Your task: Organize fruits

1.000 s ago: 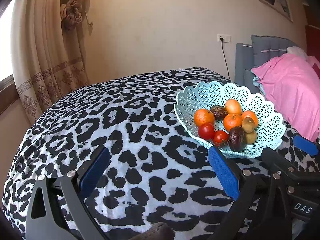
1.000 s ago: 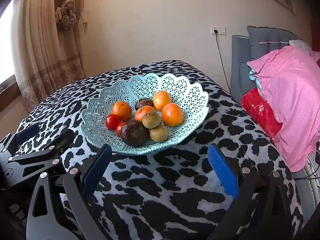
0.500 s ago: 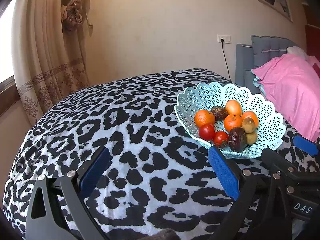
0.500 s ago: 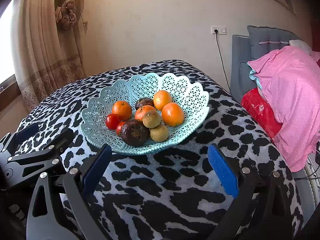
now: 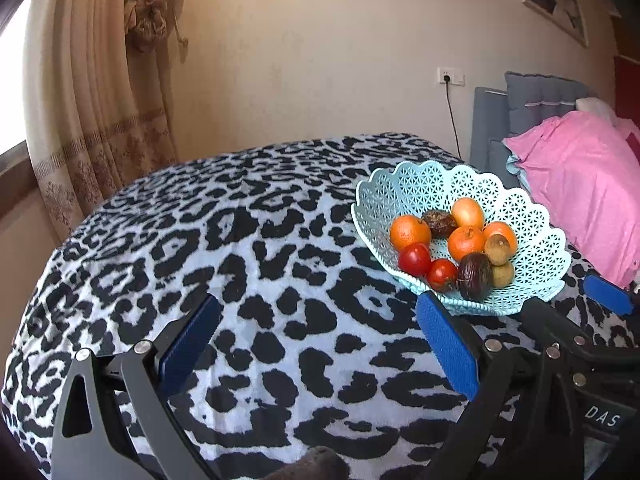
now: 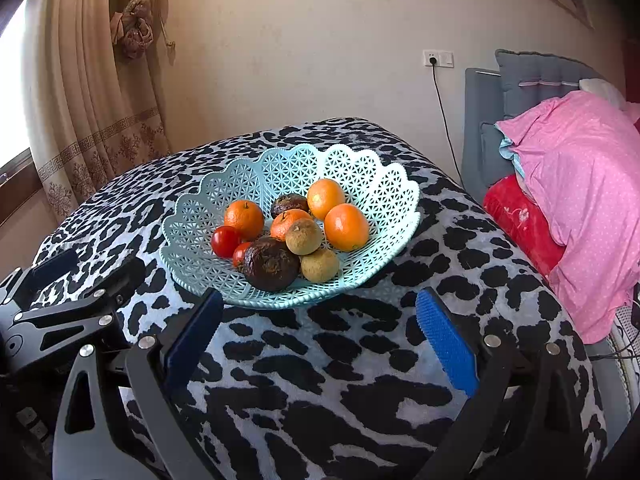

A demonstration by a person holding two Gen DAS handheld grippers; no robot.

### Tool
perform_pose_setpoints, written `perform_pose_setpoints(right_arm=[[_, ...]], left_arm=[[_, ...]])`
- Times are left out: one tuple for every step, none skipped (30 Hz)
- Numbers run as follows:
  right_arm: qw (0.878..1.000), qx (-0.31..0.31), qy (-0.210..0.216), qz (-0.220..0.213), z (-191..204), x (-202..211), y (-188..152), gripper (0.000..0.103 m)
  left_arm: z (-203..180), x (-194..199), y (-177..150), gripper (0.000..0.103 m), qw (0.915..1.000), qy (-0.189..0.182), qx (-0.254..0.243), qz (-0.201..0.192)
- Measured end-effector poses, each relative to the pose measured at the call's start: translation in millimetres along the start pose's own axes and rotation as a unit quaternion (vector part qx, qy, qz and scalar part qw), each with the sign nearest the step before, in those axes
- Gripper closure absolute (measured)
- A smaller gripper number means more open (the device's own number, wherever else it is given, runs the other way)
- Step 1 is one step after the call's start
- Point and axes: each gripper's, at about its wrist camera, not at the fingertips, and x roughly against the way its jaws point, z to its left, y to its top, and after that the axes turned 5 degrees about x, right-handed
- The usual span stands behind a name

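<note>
A pale blue lattice basket (image 6: 360, 176) (image 5: 536, 216) rests on the leopard-print blanket (image 6: 360, 360). It holds several oranges (image 6: 346, 226), two red tomatoes (image 6: 225, 241), two dull green-brown fruits (image 6: 304, 236) and two dark wrinkled fruits (image 6: 272, 264). My right gripper (image 6: 320, 336) stands open just in front of the basket's near rim, nothing between its blue pads. My left gripper (image 5: 318, 342) is open over bare blanket, left of the basket. In the left wrist view the right gripper (image 5: 568, 320) lies at the lower right; in the right wrist view the left gripper (image 6: 88, 276) lies at the lower left.
A pink pillow (image 6: 576, 184) and a red cushion (image 6: 520, 216) lie right of the basket against a grey headboard (image 6: 520, 80). A beige curtain (image 5: 100, 100) hangs at the left by a window. A cable runs down from a wall socket (image 6: 438, 58).
Both views shift only slightly; the scene sits a little lower in the left wrist frame. The fruits and basket have not moved, and both grippers stay open.
</note>
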Motion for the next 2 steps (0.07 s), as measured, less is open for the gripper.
perform_pose_setpoints(right_arm=[[1.0,0.0,0.0,0.0,-0.4,0.3,-0.6,0.005],[1.0,0.0,0.0,0.0,-0.1,0.1,0.1,0.005]], left_arm=[[1.2,0.0,-0.4,0.005,1.0,-0.001,0.002,0.004],[1.9,0.6,-1.1,0.005,1.0,-0.002,0.002,0.006]])
